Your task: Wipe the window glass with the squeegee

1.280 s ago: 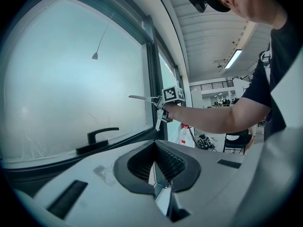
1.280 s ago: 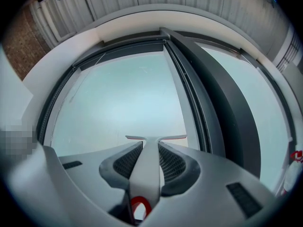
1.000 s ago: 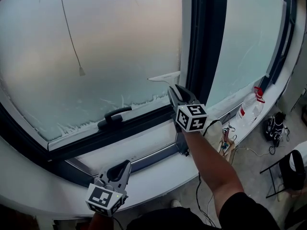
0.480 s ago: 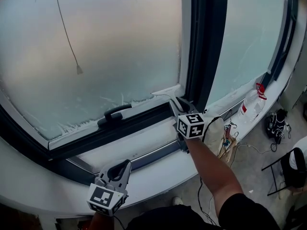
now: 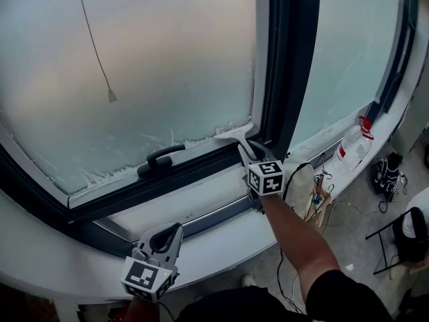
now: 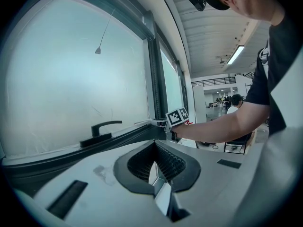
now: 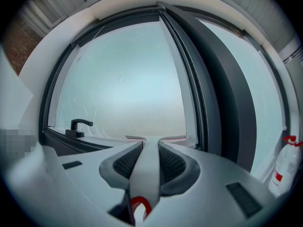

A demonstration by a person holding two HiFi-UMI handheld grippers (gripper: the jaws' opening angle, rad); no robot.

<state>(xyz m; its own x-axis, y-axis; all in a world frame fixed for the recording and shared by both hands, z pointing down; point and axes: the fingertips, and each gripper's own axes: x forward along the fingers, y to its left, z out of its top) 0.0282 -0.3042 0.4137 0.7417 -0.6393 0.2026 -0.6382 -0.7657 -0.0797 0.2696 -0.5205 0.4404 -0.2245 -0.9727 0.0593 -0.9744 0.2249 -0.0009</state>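
A white squeegee has its blade along the bottom edge of the large frosted window glass, in that pane's lower right corner. My right gripper is shut on the squeegee's handle just below the blade. In the right gripper view the white handle runs up between the jaws to the blade against the glass. My left gripper hangs low by the white sill, shut and holding nothing. In the left gripper view its jaws point at the window, with the right gripper's marker cube beyond.
A dark window handle sits on the lower frame left of the squeegee. A blind cord with its weight hangs across the glass. A thick dark mullion divides the panes. A spray bottle stands on the sill at right. Cables lie on the floor below.
My right gripper has drawn the squeegee down the glass from mid-pane to the bottom edge. The left gripper has stayed where it was.
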